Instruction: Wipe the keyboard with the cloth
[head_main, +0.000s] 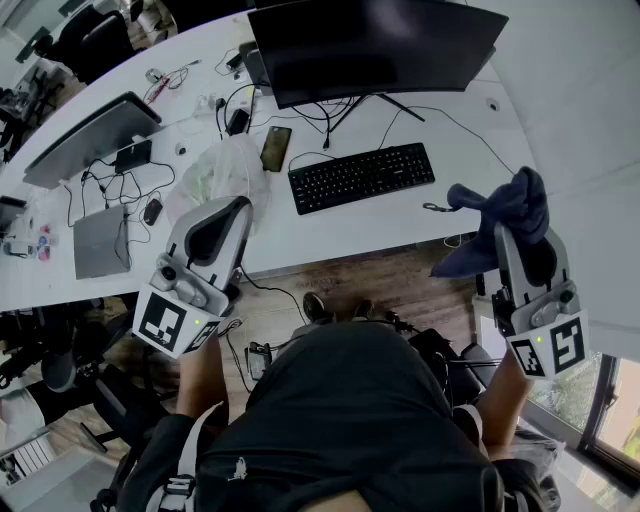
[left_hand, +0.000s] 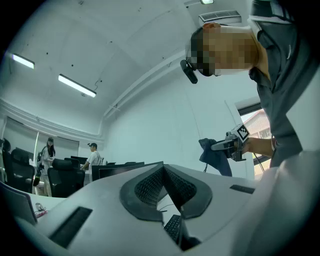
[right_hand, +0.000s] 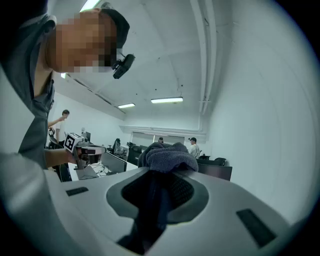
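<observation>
Both aloft: pinches dark blue cloth (head_main: 512, 203) in right gripper (head_main: 517, 232), near-right of black keyboard (head_main: 362, 176); holds left gripper (left_hand: 165, 173) pressed together, empty.

Head view above keyboard (head_main: 362, 176), gripper views upturned

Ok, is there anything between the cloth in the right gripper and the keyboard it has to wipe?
Nothing visible does. The right gripper holds the cloth up to the right of the keyboard, with only bare desk between them, and nothing lies on the keys.
</observation>
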